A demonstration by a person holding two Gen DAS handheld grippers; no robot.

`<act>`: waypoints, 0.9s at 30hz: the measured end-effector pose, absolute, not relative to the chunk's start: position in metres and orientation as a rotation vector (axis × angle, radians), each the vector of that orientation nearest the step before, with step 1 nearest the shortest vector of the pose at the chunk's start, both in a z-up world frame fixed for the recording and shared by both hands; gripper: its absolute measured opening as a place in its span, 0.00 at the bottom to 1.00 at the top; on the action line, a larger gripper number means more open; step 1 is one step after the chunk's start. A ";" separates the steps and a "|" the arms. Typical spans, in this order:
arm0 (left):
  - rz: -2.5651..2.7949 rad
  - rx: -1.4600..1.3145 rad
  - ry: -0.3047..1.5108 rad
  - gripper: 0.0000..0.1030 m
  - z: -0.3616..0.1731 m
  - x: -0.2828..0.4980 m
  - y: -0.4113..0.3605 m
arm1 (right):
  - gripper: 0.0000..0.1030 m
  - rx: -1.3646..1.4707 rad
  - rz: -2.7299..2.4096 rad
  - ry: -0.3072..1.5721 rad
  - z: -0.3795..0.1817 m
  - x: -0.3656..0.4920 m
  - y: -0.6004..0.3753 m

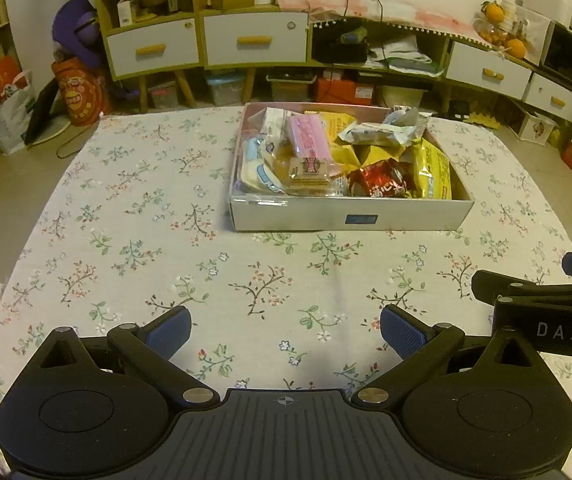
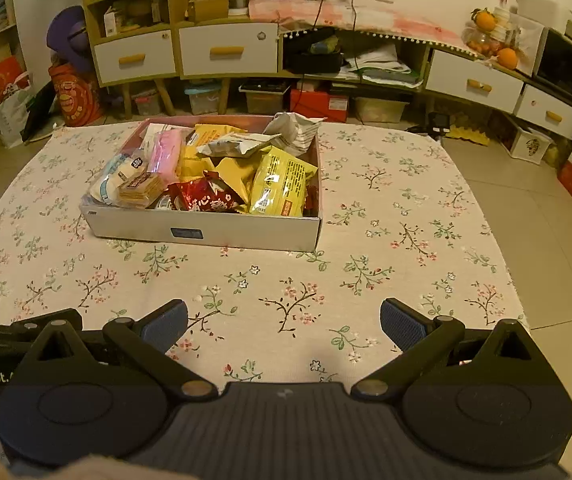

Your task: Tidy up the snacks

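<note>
Floral cloth (image 1: 134,248) covers the table, printed with small branches and blossoms, and behind it run low cabinets (image 1: 154,48) with white drawers and yellow handles.

On the cloth, toward the far side, sits a shallow white cardboard box (image 1: 350,214) heaped with packaged snacks. Its long axis runs left to right, with 1 long wall facing both cameras and carrying a small dark label. Inside, a pink packet (image 1: 310,138) lies lengthwise front to back near the left half, a stack of crackers in clear wrap (image 1: 308,174) rests just in front of it, a red foil bag (image 1: 382,184) leans against the front wall, and a yellow bag (image 1: 432,170) stands tilted at the right end. A crumpled silver-white wrapper (image 2: 296,130) pokes above the far right corner.

Both tools hover low over the near part of the cloth, well apart from the box and aimed toward it. The left gripper (image 1: 286,330) has its jaws spread wide with nothing between the blue pads. The right gripper (image 2: 284,326) is likewise spread and empty, sitting just beside the left one.
</note>
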State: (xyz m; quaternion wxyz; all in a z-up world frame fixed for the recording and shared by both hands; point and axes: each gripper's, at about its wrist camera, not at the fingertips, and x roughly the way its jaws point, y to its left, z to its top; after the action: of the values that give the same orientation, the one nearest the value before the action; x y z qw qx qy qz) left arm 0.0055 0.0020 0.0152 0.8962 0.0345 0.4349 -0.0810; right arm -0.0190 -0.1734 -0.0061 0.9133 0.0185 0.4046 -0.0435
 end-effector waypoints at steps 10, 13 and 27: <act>-0.170 0.072 0.902 0.98 0.016 0.005 0.002 | 1.00 0.044 -0.092 0.832 -0.005 -0.019 -0.174; -0.170 0.072 0.902 0.98 0.016 0.005 0.002 | 1.00 0.045 -0.092 0.833 -0.005 -0.018 -0.174; -0.170 0.072 0.902 0.98 0.016 0.005 0.002 | 1.00 0.047 -0.092 0.833 -0.005 -0.019 -0.174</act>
State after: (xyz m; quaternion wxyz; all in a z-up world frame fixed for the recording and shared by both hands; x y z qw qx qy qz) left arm 0.0053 0.0016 0.0163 0.8959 0.0348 0.4352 -0.0818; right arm -0.0186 -0.1741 -0.0053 0.9131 0.0226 0.4046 -0.0448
